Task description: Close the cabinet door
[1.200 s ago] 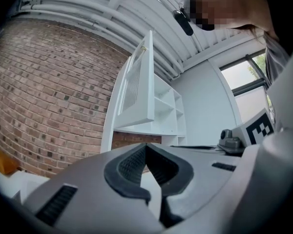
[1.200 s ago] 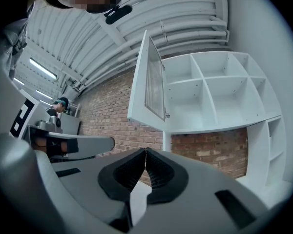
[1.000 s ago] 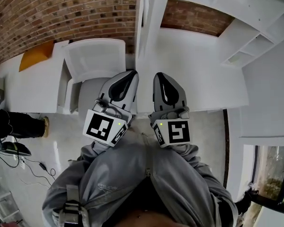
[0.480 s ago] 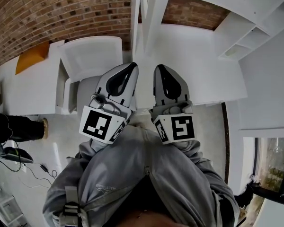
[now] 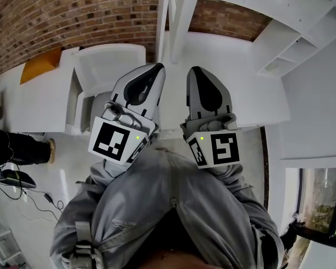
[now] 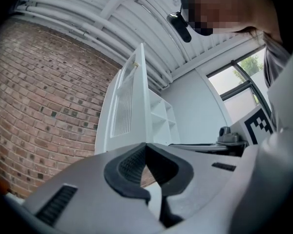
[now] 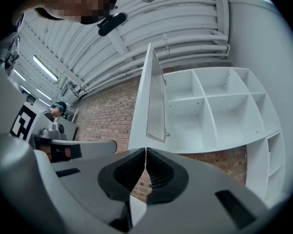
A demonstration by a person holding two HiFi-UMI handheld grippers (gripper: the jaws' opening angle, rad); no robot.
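Barely starting: facing cabinet door (image 7: 155, 101) hanging open, mid-frame, untouched. Holding left gripper (image 5: 155, 67) and right gripper (image 5: 196, 72) beneath, jaws together, empty. Pushing shut remaining.

Grey sleeves (image 5: 120, 206), black-and-white marker cubes (image 5: 114, 142)

cabinet door (image 7: 146, 106) — white, wall (image 5: 73, 10) — red brick

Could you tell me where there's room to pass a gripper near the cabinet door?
Free: the empty shelf compartments right of the open door, and left of it toward the brick wall. Crowded: between left gripper and right gripper.
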